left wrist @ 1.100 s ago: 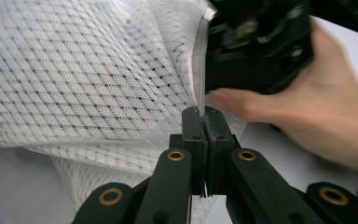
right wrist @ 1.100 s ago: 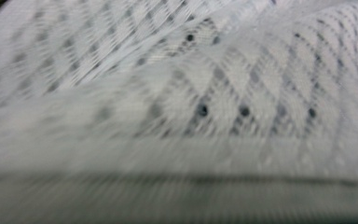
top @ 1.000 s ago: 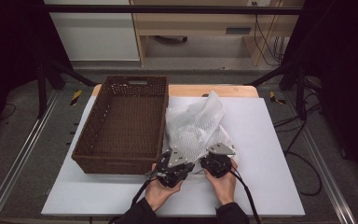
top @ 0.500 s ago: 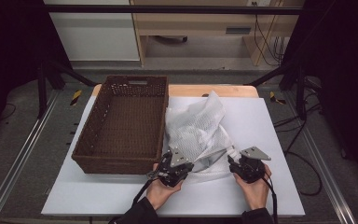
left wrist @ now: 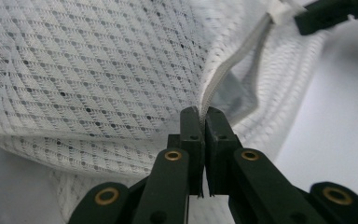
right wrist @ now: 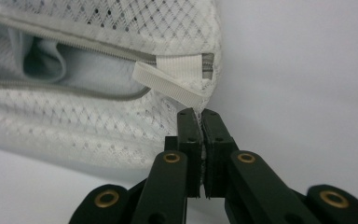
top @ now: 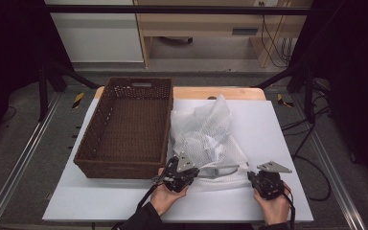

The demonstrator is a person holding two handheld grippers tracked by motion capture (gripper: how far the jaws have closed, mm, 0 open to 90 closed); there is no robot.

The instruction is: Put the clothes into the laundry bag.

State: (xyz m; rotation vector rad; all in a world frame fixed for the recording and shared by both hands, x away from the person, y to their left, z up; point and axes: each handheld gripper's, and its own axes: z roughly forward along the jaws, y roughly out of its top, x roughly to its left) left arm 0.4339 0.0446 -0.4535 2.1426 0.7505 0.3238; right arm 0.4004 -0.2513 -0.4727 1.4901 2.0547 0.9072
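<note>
Basket is sitting empty at the left of the white table, and the mesh bag is lying just beside it on the right. Left gripper is pinching the bag's zipper edge with closed jaws. Right gripper has just been closing, and its jaws are now gripping the bag's corner by the pull tab. Since a second ago, this hand is standing farther right, so the opening is looking stretched and ready for filling.
</note>
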